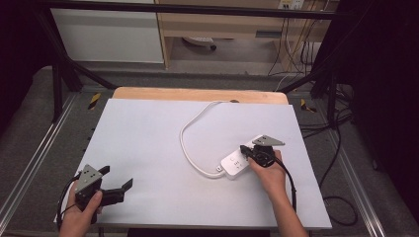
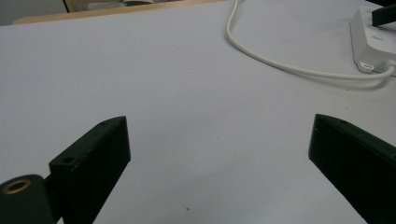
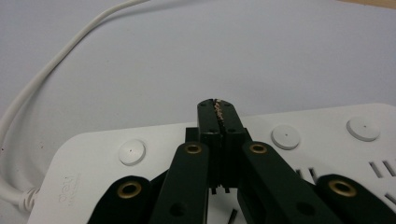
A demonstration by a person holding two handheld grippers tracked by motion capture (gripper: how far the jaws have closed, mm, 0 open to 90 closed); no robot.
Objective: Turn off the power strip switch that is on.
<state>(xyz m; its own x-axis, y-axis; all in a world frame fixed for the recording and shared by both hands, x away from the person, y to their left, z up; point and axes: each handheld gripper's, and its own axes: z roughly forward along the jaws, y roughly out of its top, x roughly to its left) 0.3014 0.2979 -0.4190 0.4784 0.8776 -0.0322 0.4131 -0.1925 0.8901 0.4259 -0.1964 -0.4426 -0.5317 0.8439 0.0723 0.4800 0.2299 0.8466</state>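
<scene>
A white power strip (image 1: 234,163) lies on the white table mat (image 1: 148,143) right of centre, its white cable (image 1: 185,143) looping toward the far edge. My right gripper (image 1: 243,148) is shut, its jaws pressed together with nothing visible between them. In the right gripper view the shut right gripper (image 3: 217,112) hovers just over the power strip (image 3: 322,116), between two round buttons (image 3: 132,152). My left gripper (image 1: 117,177) stands open near the front left corner, far from the strip. In the left gripper view, the left gripper (image 2: 219,123) faces bare mat, with the power strip (image 2: 373,44) and cable (image 2: 280,66) beyond.
The mat covers a wooden table (image 1: 197,94) whose far edge shows. Black frame posts (image 1: 57,84) stand at the far corners. Loose dark cables (image 1: 341,148) lie on the floor to the right. A cabinet (image 1: 212,29) stands behind the table.
</scene>
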